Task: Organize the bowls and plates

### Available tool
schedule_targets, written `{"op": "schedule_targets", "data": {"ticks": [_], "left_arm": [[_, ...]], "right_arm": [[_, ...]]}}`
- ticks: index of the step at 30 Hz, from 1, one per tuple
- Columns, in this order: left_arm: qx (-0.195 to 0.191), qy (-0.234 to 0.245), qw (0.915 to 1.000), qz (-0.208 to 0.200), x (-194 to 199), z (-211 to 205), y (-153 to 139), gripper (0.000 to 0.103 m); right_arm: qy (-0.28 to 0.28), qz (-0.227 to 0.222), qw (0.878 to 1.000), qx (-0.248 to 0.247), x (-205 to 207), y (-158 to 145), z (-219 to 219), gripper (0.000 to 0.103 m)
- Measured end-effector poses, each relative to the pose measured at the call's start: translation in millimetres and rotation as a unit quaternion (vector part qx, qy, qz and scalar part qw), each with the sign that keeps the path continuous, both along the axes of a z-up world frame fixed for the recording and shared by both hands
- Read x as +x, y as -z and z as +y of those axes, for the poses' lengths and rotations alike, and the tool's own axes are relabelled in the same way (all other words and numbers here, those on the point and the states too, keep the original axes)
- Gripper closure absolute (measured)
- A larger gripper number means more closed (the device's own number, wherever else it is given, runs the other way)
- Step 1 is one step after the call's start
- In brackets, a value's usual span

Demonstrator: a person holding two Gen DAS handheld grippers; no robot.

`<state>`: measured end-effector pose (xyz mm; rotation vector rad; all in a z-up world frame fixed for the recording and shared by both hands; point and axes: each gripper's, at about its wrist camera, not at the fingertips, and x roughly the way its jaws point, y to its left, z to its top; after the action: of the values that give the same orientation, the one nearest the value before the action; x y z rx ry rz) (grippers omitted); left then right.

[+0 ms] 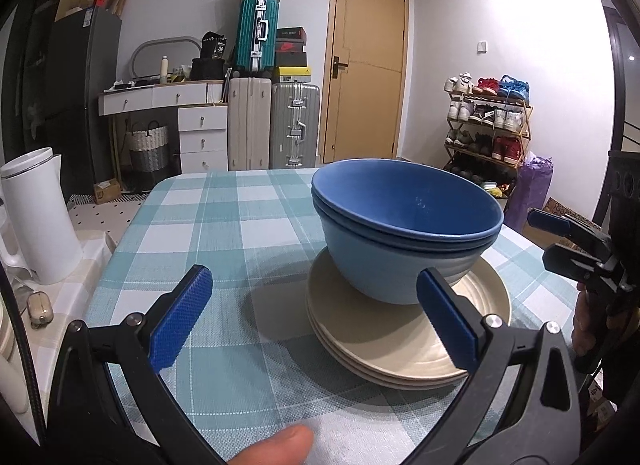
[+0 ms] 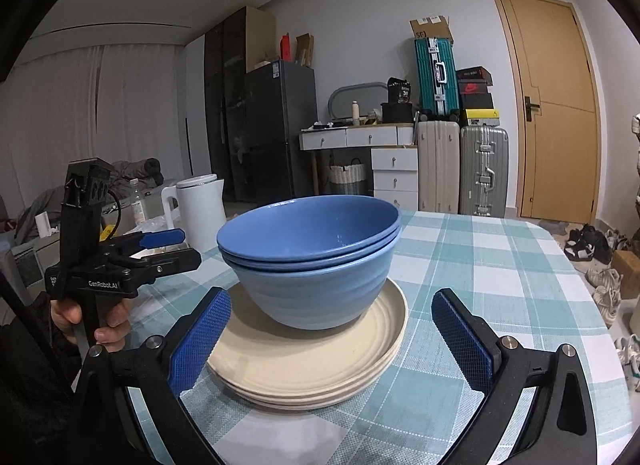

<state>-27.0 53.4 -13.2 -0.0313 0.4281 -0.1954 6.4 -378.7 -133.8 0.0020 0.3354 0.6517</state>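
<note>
A white plastic electric kettle [image 2: 202,205] stands off the left edge of the table [image 1: 240,217], on a lower surface just beside it, and nothing lies on the cloth between the grippers and the crockery. The table wears a woven cloth checked in teal, pale blue and white, its weave coarse and visible up close. Near the middle of it sits a stack of three round cream plates [image 2: 308,365] with faint concentric ridges and low raised rims, their edges slightly offset. On the top plate rests a nest of three smooth matte blue bowls [image 2: 316,261], deep and round-sided, the outermost paler than the two darker ones inside it. The left gripper [image 1: 316,313] hangs low over the cloth with its jaws spread wide, the blue knurled pads [image 1: 180,317] facing each other; the right-hand pad overlaps the view of the plates' near rim, though contact cannot be judged. The right gripper [image 2: 332,339] is likewise spread apart, its pads flanking the plate stack without visibly touching it. A thumb tip [image 1: 276,447] shows at the bottom of the left view. Beyond the table stand upright hard-shell suitcases [image 1: 276,129], a white chest of drawers [image 1: 202,133], a tan wooden door [image 1: 366,65] and a wooden rack of shoes [image 1: 488,117].
</note>
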Motion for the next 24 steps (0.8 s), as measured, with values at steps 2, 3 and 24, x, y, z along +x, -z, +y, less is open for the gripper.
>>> {"op": "schedule_targets", "data": {"ticks": [2,3,24], "left_arm": [[0.002,0.002,1.0,-0.002,-3.1,-1.6,0.3,0.001],[0.003,0.003,1.0,-0.002,-1.8,-2.3,2.0,0.001],[0.004,0.009,0.9999,-0.008,-7.6,-6.8,-1.3,0.001]], "right_arm": [[0.002,-0.002,1.0,-0.004,-0.8,0.1,1.1,0.001],[0.002,-0.003,1.0,-0.007,-1.7,-0.8,1.6,0.001],[0.003,-0.006,1.0,-0.01,-2.9,-0.2,4.6,0.001]]}}
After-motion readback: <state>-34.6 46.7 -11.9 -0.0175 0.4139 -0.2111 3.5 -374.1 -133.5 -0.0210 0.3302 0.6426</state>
